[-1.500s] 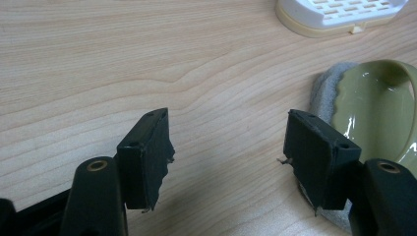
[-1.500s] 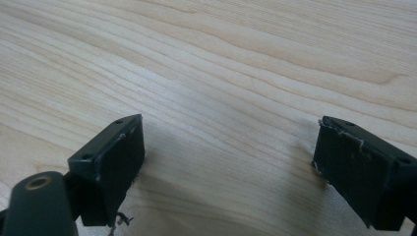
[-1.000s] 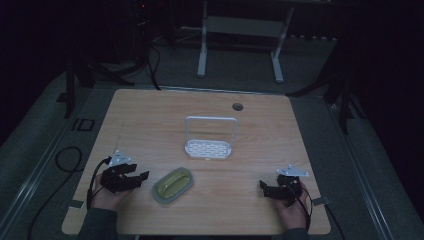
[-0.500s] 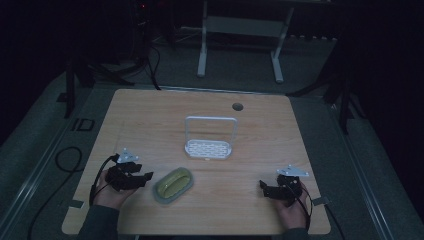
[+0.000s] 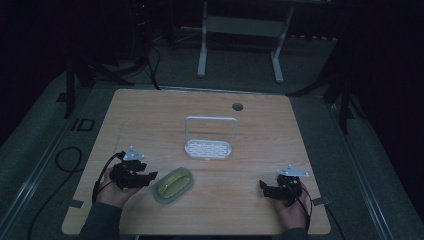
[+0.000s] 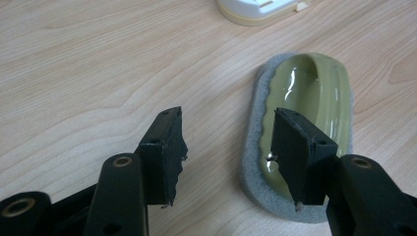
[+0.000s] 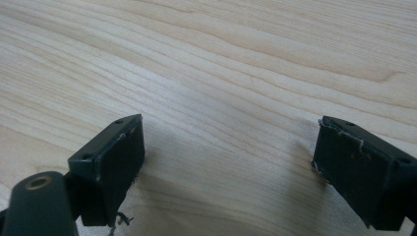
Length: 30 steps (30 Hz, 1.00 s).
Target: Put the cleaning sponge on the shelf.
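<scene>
Lower left of the high view: left gripper (image 5: pixel 150 176) on the light wooden worktop (image 5: pixel 150 120), jaws parted and grasping nothing, just beside the olive-green oval dish on its grey foam pad (image 5: pixel 173 185). Frame centre: white wire-handled rack (image 5: pixel 209 146). Lower right: right gripper (image 5: pixel 263 188), jaws spread wide over bare wood, well apart from the dish.

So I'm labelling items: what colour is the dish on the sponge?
Glossy olive green dish, on a grey sponge; clearest in the left gripper view.
</scene>
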### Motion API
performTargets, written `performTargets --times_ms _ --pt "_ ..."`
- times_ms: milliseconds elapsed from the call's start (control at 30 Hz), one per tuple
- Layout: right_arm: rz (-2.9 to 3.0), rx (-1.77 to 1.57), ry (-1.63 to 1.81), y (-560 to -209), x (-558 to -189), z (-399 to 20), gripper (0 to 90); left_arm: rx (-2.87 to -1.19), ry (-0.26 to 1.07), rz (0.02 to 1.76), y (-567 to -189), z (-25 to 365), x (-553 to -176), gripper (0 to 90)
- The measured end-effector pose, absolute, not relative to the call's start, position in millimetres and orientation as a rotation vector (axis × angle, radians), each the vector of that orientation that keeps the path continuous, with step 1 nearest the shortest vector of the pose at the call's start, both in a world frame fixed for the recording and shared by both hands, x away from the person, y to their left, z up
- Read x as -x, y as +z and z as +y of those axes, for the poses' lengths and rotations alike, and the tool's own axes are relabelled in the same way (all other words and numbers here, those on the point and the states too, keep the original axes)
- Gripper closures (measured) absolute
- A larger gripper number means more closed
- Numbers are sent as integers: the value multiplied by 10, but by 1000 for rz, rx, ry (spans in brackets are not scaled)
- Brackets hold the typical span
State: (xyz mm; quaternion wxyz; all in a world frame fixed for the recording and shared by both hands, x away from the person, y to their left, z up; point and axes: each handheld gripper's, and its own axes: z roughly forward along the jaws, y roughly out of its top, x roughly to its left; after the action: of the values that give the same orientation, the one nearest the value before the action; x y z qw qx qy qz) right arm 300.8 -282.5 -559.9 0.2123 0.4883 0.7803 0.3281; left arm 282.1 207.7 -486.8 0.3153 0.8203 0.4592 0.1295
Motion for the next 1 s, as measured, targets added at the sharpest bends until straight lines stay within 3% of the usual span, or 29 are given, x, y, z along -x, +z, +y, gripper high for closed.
performTargets --times_ms 1000 --pt "2165 -1358 912 -5600 -3007 -2823 116 -2325 307 1113 -4686 1843 -2881 441"
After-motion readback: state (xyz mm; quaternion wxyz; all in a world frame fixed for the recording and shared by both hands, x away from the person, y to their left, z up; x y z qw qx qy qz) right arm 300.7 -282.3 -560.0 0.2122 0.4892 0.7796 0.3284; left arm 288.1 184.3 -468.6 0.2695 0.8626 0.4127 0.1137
